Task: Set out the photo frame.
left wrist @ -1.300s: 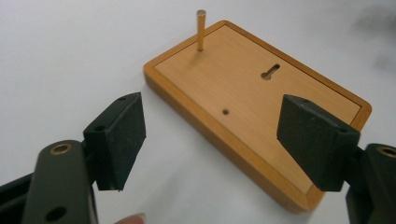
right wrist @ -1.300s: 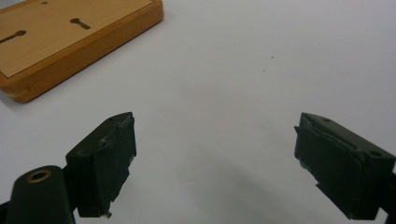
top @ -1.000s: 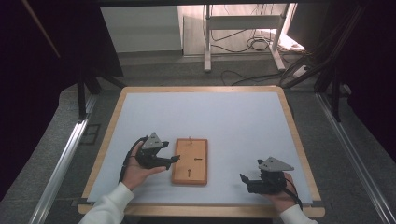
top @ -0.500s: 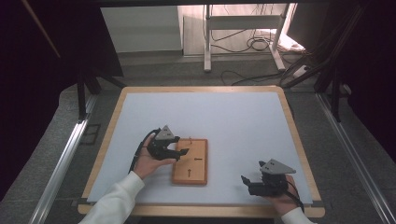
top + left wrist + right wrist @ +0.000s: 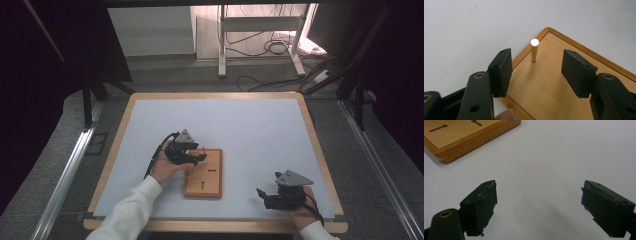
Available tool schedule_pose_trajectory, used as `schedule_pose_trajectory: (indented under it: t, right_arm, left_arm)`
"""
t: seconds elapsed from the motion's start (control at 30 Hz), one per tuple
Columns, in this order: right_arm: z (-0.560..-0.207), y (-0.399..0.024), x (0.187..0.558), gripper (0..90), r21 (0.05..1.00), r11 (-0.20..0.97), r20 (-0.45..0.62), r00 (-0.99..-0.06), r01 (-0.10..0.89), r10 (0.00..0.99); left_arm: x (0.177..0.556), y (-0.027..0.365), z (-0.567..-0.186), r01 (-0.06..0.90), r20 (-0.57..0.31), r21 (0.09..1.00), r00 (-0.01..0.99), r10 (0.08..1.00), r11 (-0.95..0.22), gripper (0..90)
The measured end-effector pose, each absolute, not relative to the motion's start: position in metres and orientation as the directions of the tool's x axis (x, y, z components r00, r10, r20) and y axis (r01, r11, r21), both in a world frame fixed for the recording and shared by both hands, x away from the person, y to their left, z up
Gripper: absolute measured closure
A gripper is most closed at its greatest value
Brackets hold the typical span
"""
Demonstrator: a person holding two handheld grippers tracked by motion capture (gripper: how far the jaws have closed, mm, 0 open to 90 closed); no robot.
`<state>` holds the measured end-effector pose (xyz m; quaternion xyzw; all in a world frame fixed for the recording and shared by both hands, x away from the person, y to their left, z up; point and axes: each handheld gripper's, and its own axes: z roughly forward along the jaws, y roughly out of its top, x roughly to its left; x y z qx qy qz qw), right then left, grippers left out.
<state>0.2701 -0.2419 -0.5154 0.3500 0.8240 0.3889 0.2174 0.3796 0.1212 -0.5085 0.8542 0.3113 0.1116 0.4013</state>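
A small wooden board (image 5: 204,173) lies on the white table surface, with two dark keyhole-shaped slots in its top. A short brass peg (image 5: 534,50) stands upright near one corner of the board (image 5: 554,85). My left gripper (image 5: 196,153) hovers over the board's far left corner, open, its jaws either side of the peg but short of it (image 5: 536,72). My right gripper (image 5: 265,196) rests near the table's front right, open and empty (image 5: 537,207), above bare white surface. The board's corner (image 5: 461,142) and both slots show at the top left of the right gripper view.
The white work surface (image 5: 250,130) has a wooden rim (image 5: 320,150). Beyond the table's far edge are a metal stand (image 5: 260,30) and loose cables on the floor. Aluminium rails run along both sides of the table.
My left gripper has moved right and forward from the table's left part onto the board's far left corner. The right gripper has stayed in place.
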Motion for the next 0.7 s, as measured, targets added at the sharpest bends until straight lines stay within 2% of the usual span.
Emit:
schedule_pose_trajectory:
  t: [0.4, 0.7]
  right_arm:
    - [-0.516, -0.240, 0.271, 13.2, 0.785, 0.466, -0.086, -0.671, 0.410, 0.736]
    - [-0.518, -0.237, 0.272, 13.2, 0.781, 0.472, -0.087, -0.677, 0.409, 0.731]
  left_arm:
    - [0.392, 0.114, -0.517, 0.430, -0.074, 0.758, 0.804, 0.590, -0.491, 55.0]
    - [0.396, 0.111, -0.519, 0.422, -0.078, 0.763, 0.812, 0.578, -0.489, 59.4]
